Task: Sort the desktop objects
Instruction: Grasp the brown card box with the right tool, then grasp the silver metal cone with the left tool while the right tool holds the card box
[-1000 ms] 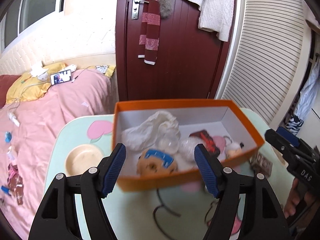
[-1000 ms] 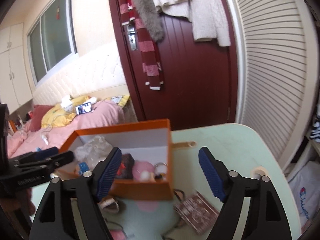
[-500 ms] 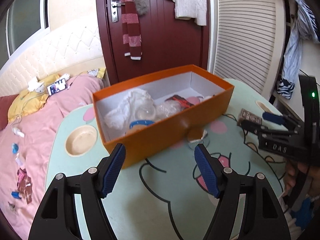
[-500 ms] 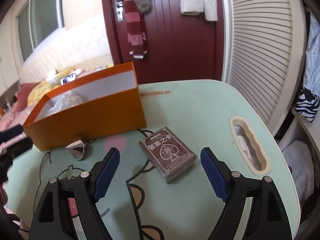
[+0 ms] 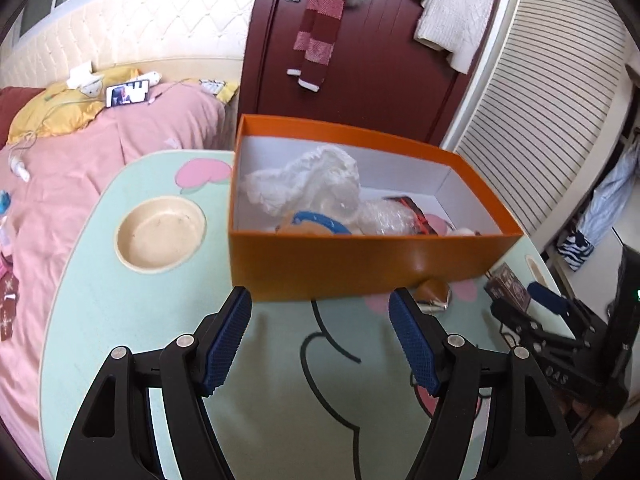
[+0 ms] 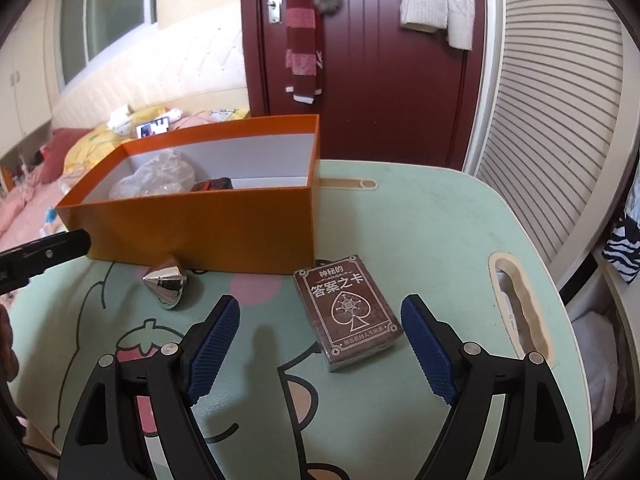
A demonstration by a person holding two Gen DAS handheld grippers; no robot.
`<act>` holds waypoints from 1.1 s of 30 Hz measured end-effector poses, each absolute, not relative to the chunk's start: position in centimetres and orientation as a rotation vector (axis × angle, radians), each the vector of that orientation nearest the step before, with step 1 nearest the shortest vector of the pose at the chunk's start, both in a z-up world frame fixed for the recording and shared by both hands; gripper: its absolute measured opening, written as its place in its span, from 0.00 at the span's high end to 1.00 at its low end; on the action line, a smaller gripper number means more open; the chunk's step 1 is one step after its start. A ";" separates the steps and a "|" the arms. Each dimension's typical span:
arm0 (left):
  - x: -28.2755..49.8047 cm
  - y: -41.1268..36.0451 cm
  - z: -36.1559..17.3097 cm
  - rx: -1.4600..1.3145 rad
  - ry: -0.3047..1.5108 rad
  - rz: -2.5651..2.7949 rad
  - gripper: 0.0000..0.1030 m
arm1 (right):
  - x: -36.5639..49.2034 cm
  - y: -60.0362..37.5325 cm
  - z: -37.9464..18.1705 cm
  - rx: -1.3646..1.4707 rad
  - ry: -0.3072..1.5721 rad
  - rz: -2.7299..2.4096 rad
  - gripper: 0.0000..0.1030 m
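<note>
Right wrist view: I see my right gripper (image 6: 320, 344) with jaws spread wide and empty above the mint-green cartoon-print table (image 6: 432, 240). Between its fingers, toward one o'clock, lies a brown shrink-wrapped card deck (image 6: 347, 312) printed with a spade emblem. At eleven o'clock a shiny silver cone-shaped top (image 6: 166, 280) rests just beside the orange cardboard box (image 6: 208, 224). My left gripper (image 5: 320, 340) also gapes open, holding nothing, facing the box's long side.

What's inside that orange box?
The box holds crumpled plastic, a blue-banded toy, and something red-black. Its near wall hides the bottom.
</note>
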State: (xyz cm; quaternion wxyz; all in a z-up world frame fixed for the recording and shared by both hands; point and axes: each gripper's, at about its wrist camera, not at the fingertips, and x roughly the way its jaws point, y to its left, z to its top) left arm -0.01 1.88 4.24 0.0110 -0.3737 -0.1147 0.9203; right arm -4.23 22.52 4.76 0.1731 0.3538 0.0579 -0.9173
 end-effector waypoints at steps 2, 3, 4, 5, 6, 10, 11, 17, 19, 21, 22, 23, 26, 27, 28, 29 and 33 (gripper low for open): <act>-0.1 2.9 4.1 -1.173 -0.307 2.853 0.30 | -4.8 22.6 4.6 1.033 0.140 -2.594 0.19; -0.1 3.4 4.0 -1.176 -0.282 2.844 0.30 | -5.0 22.7 4.6 1.047 0.129 -2.589 0.19; -0.2 3.9 3.9 -1.180 -0.257 2.835 0.30 | -5.2 22.7 4.6 1.060 0.119 -2.583 0.19; -0.2 4.4 3.8 -1.183 -0.232 2.825 0.30 | -5.4 22.6 4.5 1.076 0.115 -2.580 0.19; -0.2 4.9 3.8 -1.186 -0.208 2.815 0.30 | -5.5 22.5 4.4 1.096 0.120 -2.575 0.19; -0.4 7.0 3.4 -1.197 -0.110 2.775 0.30 | -5.8 22.0 4.0 1.136 0.171 -2.570 0.23; -0.5 7.4 3.4 -1.195 -0.090 2.768 0.30 | -5.7 21.8 4.0 1.129 0.195 -2.574 0.28; -2.0 9.2 3.6 -1.167 -0.018 2.752 0.30 | -3.8 21.3 3.9 1.057 0.206 -2.557 0.61; -2.4 9.6 3.6 -1.165 -0.012 2.745 0.30 | -3.4 21.5 3.7 1.048 0.190 -2.559 0.61; -2.9 10.1 3.6 -1.178 -0.001 2.734 0.30 | -3.4 21.7 3.6 1.052 0.164 -2.556 0.61; -3.1 10.3 3.5 -1.190 0.004 2.724 0.30 | -3.3 21.8 3.6 1.053 0.159 -2.554 0.61; -3.2 10.5 3.4 -1.197 0.007 2.718 0.30 | -3.3 21.9 3.7 1.053 0.156 -2.553 0.61; -3.6 10.8 3.1 -1.216 0.009 2.713 0.30 | -3.2 21.9 4.0 1.054 0.148 -2.557 0.61; -3.8 10.8 3.0 -1.226 -0.002 2.712 0.30 | -3.2 21.9 4.0 1.055 0.145 -2.561 0.61; -4.0 10.7 2.9 -1.237 -0.013 2.712 0.30 | -3.2 21.9 4.1 1.055 0.134 -2.560 0.61; -4.2 10.6 2.7 -1.250 -0.024 2.711 0.30 | -3.1 22.0 4.1 1.054 0.121 -2.558 0.61; -4.8 10.5 2.2 -1.274 -0.051 2.736 0.30 | -2.9 21.9 4.1 1.054 0.099 -2.555 0.61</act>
